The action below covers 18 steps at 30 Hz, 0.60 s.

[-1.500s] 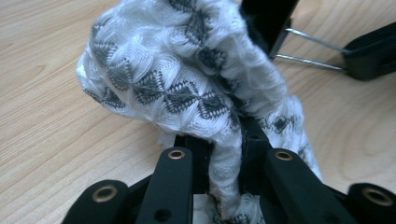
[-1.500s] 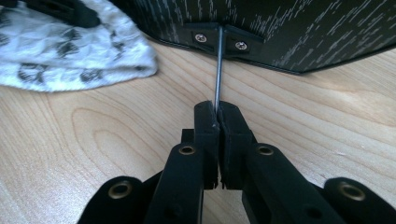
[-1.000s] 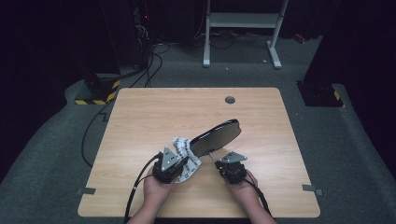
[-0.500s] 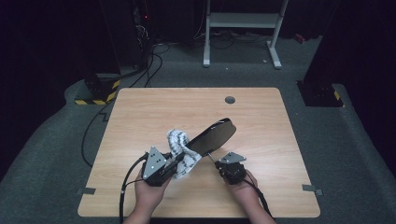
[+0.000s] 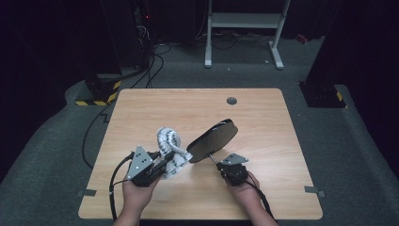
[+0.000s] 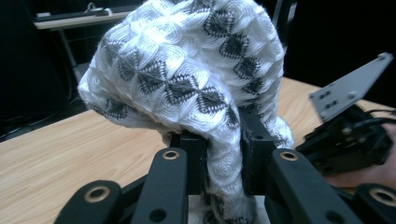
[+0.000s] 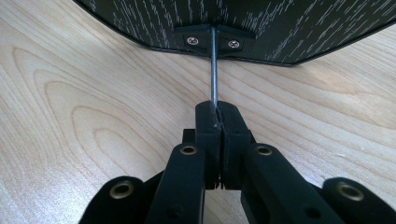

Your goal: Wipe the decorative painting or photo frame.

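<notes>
The left gripper [image 5: 162,165] squeezes a soft white-and-grey knitted cloth [image 5: 170,150] – lifted above the light wooden table [image 5: 263,117], just beside a flat black oval paddle [image 5: 212,141]. The right gripper [image 5: 225,168] pinches the paddle's thin metal rod [image 7: 214,70] – its jaws shut tight.

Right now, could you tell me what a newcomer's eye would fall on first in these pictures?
Most striking is the white and grey patterned cloth, bunched up above the near left of the wooden table and pinched in the left gripper. Just right of it, a dark oval pan tilts up off the table, its thin metal rod clamped in the right gripper. All around the table the room is dark.
</notes>
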Motion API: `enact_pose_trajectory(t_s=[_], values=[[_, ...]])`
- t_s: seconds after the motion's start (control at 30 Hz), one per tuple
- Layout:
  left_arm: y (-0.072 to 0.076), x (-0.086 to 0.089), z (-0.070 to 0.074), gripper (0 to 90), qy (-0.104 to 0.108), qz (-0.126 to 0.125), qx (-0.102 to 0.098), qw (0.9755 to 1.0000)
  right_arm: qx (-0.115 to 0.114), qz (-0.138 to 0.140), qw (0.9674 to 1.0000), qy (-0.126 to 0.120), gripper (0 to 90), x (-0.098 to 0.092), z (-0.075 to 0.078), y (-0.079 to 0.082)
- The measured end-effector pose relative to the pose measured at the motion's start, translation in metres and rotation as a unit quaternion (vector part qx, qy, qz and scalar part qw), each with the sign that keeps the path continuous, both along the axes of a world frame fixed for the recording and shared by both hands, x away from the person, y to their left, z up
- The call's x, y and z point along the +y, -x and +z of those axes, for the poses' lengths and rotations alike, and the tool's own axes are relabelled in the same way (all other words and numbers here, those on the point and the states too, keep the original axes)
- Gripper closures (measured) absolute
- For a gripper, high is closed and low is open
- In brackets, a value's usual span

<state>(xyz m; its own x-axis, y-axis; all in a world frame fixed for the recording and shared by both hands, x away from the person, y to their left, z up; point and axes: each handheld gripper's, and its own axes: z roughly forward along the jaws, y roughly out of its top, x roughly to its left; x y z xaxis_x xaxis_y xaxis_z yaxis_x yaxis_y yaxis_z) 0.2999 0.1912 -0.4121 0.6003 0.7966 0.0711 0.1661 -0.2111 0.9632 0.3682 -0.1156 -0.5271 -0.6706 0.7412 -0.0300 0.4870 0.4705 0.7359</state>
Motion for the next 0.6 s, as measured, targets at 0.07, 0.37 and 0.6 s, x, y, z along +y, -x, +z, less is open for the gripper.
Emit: enact_pose_trajectory(t_s=[0.07,0.37,0.6], values=[[-0.004,0.008,-0.004,74.4,-0.006,0.011,0.008,0.9999,0.0,0.0,1.0,0.0,88.7,0.0,0.0,0.0],[-0.031,0.043,-0.036,72.3,-0.054,0.082,0.071,0.9926,-0.002,0.001,1.0,0.002,88.6,0.0,0.0,0.0],[-0.048,0.066,-0.064,72.2,-0.099,0.122,0.131,0.9789,0.0,-0.001,1.0,0.002,88.6,0.0,0.0,0.0]])
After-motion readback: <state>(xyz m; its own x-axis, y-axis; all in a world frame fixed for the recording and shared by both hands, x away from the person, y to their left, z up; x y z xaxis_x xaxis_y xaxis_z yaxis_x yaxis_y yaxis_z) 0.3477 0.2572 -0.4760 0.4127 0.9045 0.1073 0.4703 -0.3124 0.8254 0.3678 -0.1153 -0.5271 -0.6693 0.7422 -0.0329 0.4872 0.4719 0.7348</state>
